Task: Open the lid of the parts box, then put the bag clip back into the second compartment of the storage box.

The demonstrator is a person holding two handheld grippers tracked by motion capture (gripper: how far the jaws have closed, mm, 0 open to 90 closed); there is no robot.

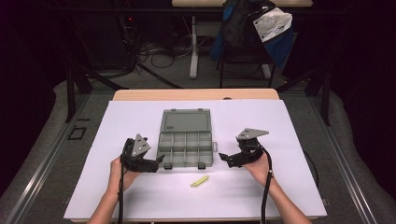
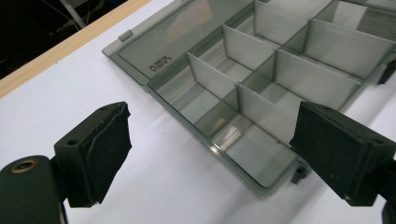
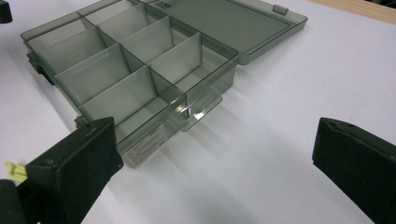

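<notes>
Dim room beyond, with tangled cables on the floor and a chair draped in blue and white fabric at the far side. Nearer, a counter (image 1: 140,196) covered by a smooth, matte white sheet, with a strip of pale wood edge at its far side.

At the middle of the sheet, an organiser box (image 1: 186,148) of smoky grey translucent plastic, rectangular, hard and glossy, opened flat. Lid (image 1: 186,121) folded back on the far side, with a small latch tab on its far edge. Tray split by thin upright dividers into two rows of compartments, all seen bare through the plastic; small black clasps on the near edge, a clear handle tab on the right end. Just near of the box, slightly right, a small yellow-green stick (image 1: 199,181) lying slantwise on the sheet.

Left tool (image 1: 161,161), black and blocky with a grey three-cornered plate on top, held in a hand at the box's left near corner. Jaws spread wide, square pads faced with rough dark foam, nothing between them, touching nothing; from the left gripper view, box corner just ahead of the pads.

Right tool (image 1: 223,158), same build, held in a hand just right of the box's right end. Jaws spread fully, pinching nothing, apart from the box; pointed leftward at the handle tab.
</notes>
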